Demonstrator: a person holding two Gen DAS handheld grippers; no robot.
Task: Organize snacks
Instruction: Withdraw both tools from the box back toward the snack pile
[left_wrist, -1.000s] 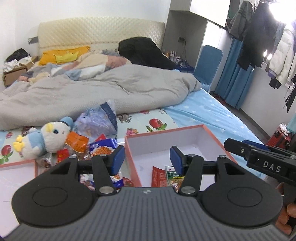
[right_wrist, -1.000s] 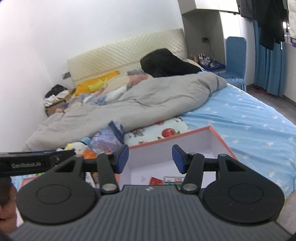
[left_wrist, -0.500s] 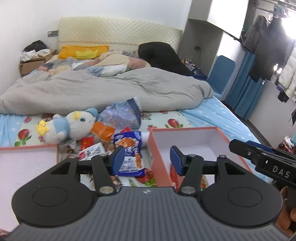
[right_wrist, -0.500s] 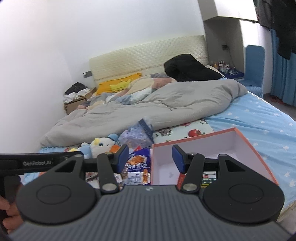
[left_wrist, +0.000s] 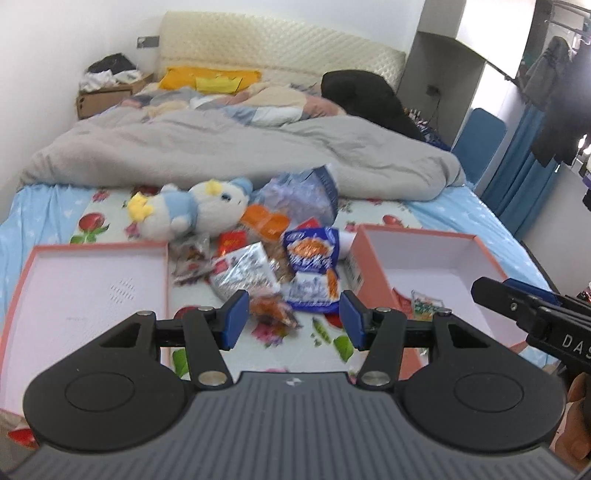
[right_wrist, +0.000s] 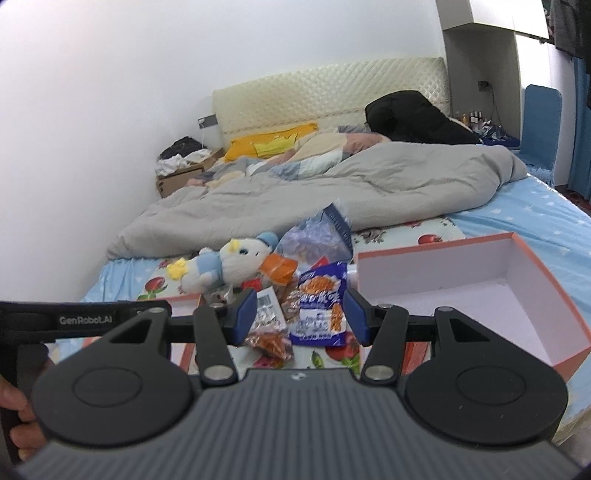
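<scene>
Two tools: left tool (left_wrist: 291, 319) and right tool (right_wrist: 300, 316), both part open, gripping nothing.
Snack packets (left_wrist: 311, 258): heaped on bed between boxes.
Right box (left_wrist: 428, 258): holds packets.

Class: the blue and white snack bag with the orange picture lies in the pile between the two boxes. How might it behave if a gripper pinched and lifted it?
The blue and white snack bag looks like thin glossy film, so probably floppy and slippery. Its puffed shape suggests it is light.

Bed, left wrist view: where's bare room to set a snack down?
Free: the white floor of the left orange-rimmed box; the right orange-rimmed box behind its few packets. Crowded: the snack packet pile between them, by the plush duck toy.
</scene>
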